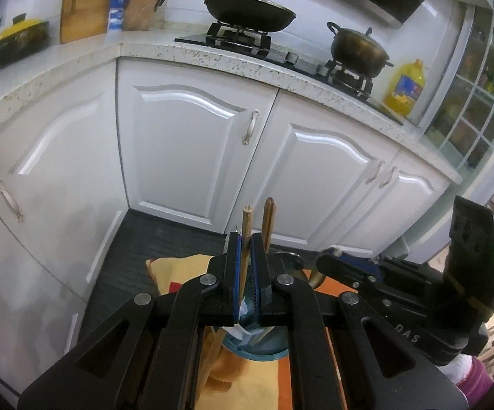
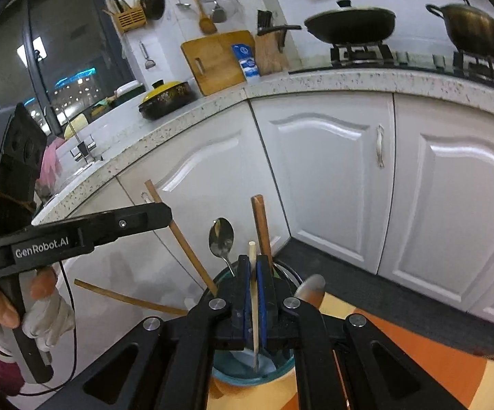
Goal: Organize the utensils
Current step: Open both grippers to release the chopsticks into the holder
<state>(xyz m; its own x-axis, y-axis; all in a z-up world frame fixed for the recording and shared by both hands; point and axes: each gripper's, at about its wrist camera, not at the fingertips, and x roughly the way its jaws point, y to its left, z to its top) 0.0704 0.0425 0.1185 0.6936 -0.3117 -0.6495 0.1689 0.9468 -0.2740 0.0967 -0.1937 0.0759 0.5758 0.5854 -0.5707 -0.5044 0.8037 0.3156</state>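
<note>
Both claws are clamped on chopsticks over one glass holder: our left claw (image 1: 245,239) grips a brown wooden chopstick (image 1: 247,229) between its blue pads, the stick's top standing just above the fingertips, while our right claw (image 2: 253,263) pinches a pale chopstick (image 2: 254,307) whose lower end reaches down into the teal-rimmed glass holder (image 2: 282,370) directly beneath it. Just beyond the right claw's tips, a metal spoon (image 2: 221,239) and a darker wooden chopstick (image 2: 262,229) stand upright in the holder; to that claw's left, another wooden chopstick (image 2: 178,235) leans out at a slant, and a curved wooden stick (image 2: 127,299) lies lower, reaching out to the left. From the left wrist view, a second brown chopstick (image 1: 268,222) rises just right of the gripped one, and the right claw shows at the far right. The holder sits on a yellow and orange cloth (image 2: 400,348) under both claws. Ahead of us run white cabinet doors (image 1: 192,143) below a speckled worktop (image 1: 233,56) carrying a lidded wok (image 1: 247,8), a metal pot (image 1: 358,49) and a yellow oil bottle (image 1: 405,87).
</note>
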